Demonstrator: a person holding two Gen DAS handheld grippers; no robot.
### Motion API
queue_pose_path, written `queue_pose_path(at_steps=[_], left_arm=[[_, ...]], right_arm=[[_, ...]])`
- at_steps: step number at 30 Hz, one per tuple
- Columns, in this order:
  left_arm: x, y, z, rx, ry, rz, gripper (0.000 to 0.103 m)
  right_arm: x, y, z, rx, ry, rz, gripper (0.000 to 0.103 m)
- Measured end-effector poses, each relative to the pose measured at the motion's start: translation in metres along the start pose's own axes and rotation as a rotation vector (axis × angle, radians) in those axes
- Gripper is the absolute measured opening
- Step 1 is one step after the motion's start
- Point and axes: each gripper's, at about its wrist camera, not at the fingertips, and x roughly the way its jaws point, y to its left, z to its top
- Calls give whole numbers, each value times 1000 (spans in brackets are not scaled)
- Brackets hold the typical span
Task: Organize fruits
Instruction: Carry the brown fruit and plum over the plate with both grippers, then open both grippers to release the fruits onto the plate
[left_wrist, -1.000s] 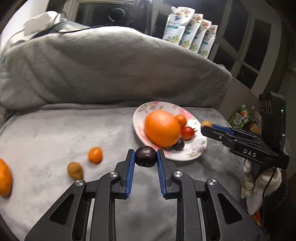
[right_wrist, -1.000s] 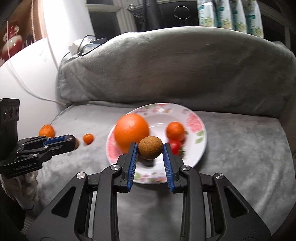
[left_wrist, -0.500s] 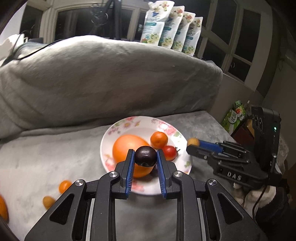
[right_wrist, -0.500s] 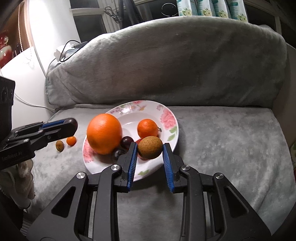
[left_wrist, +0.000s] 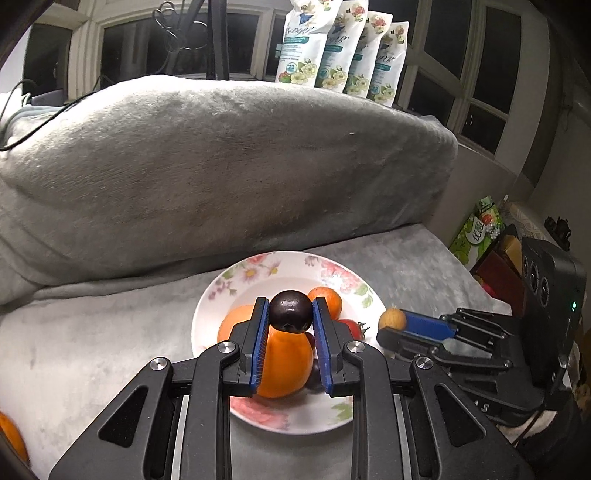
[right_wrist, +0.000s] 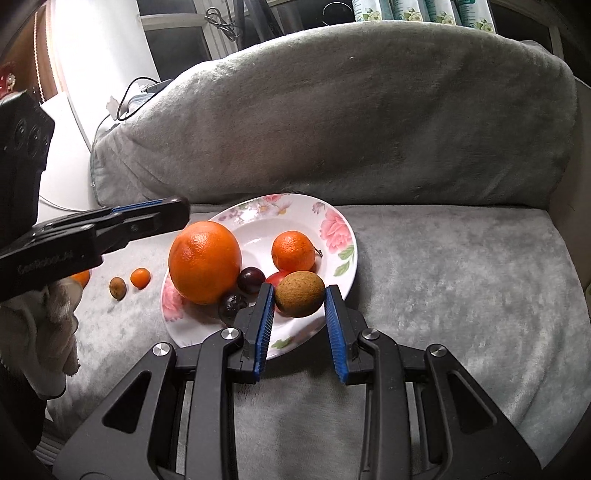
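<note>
The left claw (left_wrist: 290, 320) clamps a dark plum (left_wrist: 290, 310) above the large orange (left_wrist: 280, 363) on the floral plate (left_wrist: 334, 424). The right claw (right_wrist: 299, 295) grips a brown fruit (right_wrist: 300, 293) over the plate's near rim. Risk: either round fruit, once released, strikes the piled fruit below its claw and rolls onto the grey blanket (right_wrist: 461, 277).

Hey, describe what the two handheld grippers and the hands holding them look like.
Both the left gripper and the right gripper are matte black linkage frames with silver pivot bolts and blue ribbed pads. Each carries a boxy black camera housing, one showing a green light. White lettering marks their sides. The person wears a pale knitted glove.
</note>
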Motion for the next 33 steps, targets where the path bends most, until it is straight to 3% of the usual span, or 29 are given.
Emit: queue_pose_path(at_steps=[18,21,22,25,26,33], left_arm=[[17,0,9,-12,15,-10,23],[19,0,10,-11,18,1,36],[19,0,10,-10,17,1,39],[17,0,11,-9,7,11,50],[16,1,11,-9,5,10,50],[15,2,10,-18,5,11,71]], right_arm=[[7,6,-1,-27,12,1,29],[8,7,-1,-32,13,-4,29],[8,7,-1,-33,15,-5,32],[7,8,-1,-39,6,-15,64],[6,9,-1,-44,-3,-19,67],[2,12,-1,-60,-15,-19,73]])
